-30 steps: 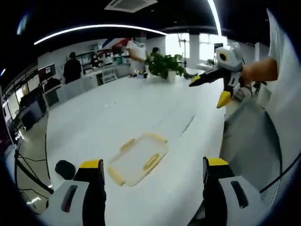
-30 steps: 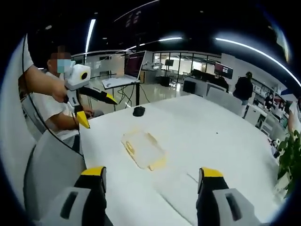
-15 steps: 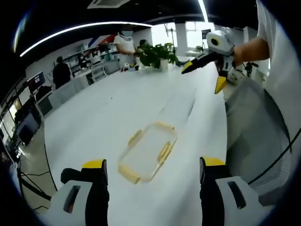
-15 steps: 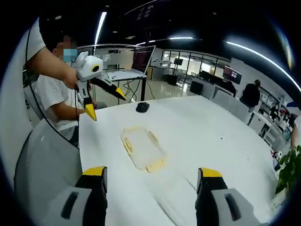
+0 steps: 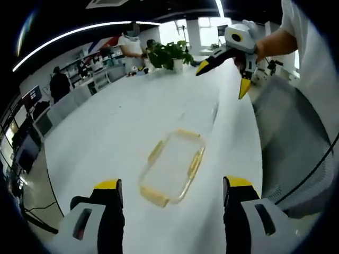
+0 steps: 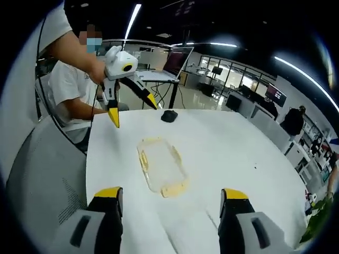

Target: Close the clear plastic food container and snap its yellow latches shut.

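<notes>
The clear plastic container with yellow latches along its edges lies flat on the white table; it is also in the right gripper view. My left gripper hangs open above the table, just short of the container's near end, holding nothing. My right gripper is likewise open and empty, a little back from the container. Each gripper appears in the other's view, held high with jaws spread: the right gripper and the left gripper. Whether the lid is pressed down, I cannot tell.
A black mouse lies on the table beyond the container, with a laptop behind it. A potted plant stands at the table's far end. A grey chair and a seated person are beside the table edge.
Both cameras have drawn closer and now look more steeply down, so the container sits more central between the jaws. The container has not moved on the table. Both grippers remain open.
</notes>
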